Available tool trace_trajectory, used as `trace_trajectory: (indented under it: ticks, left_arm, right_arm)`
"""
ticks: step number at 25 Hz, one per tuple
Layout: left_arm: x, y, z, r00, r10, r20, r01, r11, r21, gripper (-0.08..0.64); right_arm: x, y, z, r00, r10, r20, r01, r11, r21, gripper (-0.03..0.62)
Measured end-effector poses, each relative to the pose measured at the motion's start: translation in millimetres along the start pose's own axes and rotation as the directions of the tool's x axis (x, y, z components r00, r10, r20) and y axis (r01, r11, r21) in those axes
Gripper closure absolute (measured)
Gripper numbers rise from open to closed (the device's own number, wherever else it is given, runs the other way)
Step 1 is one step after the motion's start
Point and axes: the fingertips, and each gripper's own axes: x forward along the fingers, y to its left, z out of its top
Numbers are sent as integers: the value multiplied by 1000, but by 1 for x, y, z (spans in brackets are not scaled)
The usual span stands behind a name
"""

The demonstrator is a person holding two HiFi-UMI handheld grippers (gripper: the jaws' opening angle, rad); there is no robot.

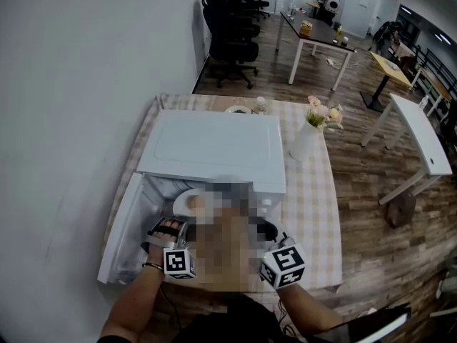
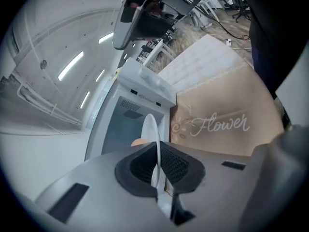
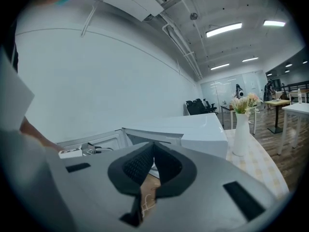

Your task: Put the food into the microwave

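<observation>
Head view: one microwave [image 1: 214, 145] stood with its door [image 1: 125, 224] swung open to the left. The single plate [image 1: 182, 204], carrying one piece of food [image 1: 194, 204], was at the cavity mouth, just beyond the left gripper [image 1: 168, 229], the nearer one.

Left gripper view: the jaws were clamped on the plate's near rim, with the cavity straight ahead.

Right gripper view: the right gripper [image 3: 152, 166] had its jaws together and empty.
</observation>
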Motion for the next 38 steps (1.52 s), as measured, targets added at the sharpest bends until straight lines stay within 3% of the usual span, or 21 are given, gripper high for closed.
trace_trajectory:
  ticks: [13, 19, 24, 35, 38]
  left_arm:
    - [58, -18, -8, 997, -65, -48, 65, 998, -4, 541]
    - [70, -17, -11, 996, -60, -59, 60, 998, -5, 541]
    - [86, -11, -19, 997, -41, -73, 40, 999, -10, 540]
    - [115, -13, -34, 993, -70, -98, 73, 997, 27, 515]
    - [121, -8, -35, 993, -65, -94, 66, 998, 9, 514]
  right_arm:
    - [8, -15, -12, 1000, 11, -12, -11, 1000, 28, 583]
    - [6, -23, -17, 1000, 0, -15, 1, 999, 37, 583]
    - [2, -24, -7, 999, -3, 51, 2, 1000, 12, 583]
    - [5, -24, -22, 1000, 5, -7, -5, 1000, 14, 583]
    - [3, -25, -23, 1000, 8, -6, -8, 1000, 11, 583]
